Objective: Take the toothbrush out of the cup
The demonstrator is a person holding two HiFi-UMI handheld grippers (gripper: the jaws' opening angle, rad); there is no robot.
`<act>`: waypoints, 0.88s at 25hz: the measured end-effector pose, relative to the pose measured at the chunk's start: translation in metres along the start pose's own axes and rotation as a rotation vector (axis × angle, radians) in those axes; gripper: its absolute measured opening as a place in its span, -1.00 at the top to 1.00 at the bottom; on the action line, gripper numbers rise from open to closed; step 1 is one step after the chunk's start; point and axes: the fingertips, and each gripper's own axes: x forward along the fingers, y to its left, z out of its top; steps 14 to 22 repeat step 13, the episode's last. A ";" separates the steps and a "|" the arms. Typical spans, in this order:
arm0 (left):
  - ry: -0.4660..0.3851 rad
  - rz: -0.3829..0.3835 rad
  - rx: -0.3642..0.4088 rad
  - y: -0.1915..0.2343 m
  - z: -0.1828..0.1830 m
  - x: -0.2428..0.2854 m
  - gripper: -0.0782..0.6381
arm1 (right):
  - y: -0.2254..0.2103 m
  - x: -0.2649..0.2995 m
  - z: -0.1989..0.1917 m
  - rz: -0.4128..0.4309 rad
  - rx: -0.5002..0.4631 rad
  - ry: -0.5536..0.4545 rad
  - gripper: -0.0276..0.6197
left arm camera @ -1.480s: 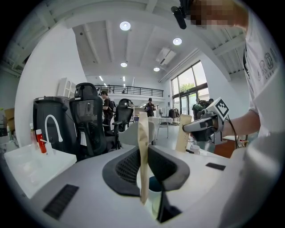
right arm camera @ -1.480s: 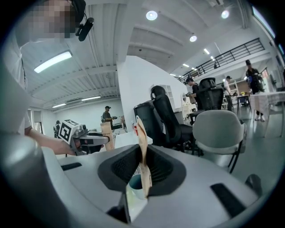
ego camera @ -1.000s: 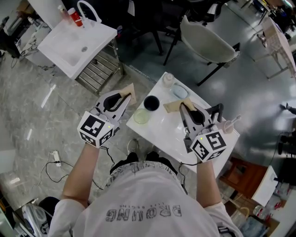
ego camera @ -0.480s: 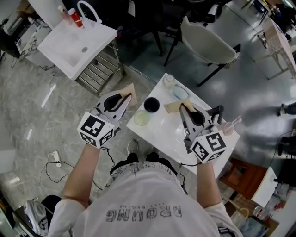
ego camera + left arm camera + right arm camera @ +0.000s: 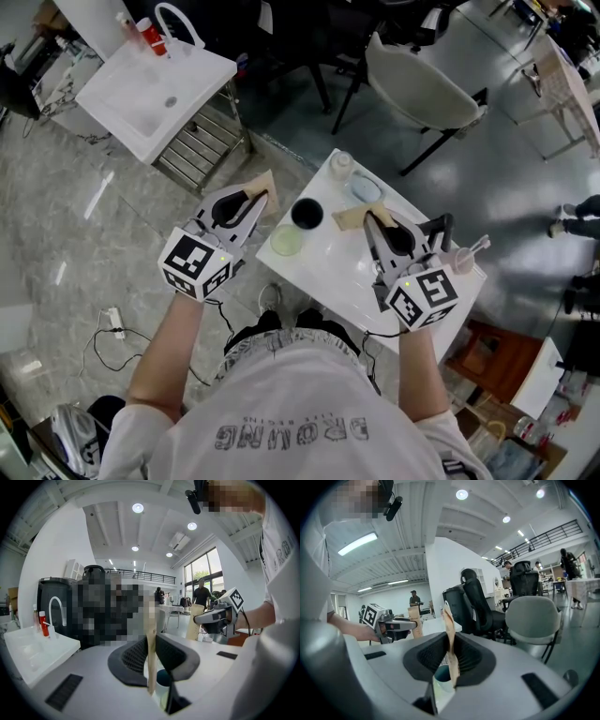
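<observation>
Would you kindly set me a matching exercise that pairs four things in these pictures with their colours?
Things:
1. sink
2. bottle standing on it
3. card in the left gripper
4. cup on the table

Colours:
a. tan
b. dark
c. white
d. red

Pairs: 1-c, 2-d, 3-a, 4-b.

1. The white surface (image 5: 333,267) stands on a grey floor (image 5: 84,244).
2. By its left edge stands a dark cup (image 5: 307,211), with a pale green dish (image 5: 287,238) just nearer.
3. At the far corner is a white jar (image 5: 340,163), with a pale blue dish (image 5: 366,187) to its right.
4. At the right edge is a clear cup (image 5: 461,257).
</observation>
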 end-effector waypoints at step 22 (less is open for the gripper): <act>-0.005 -0.004 -0.002 0.000 0.004 0.003 0.61 | 0.000 0.001 0.001 -0.001 0.001 0.000 0.73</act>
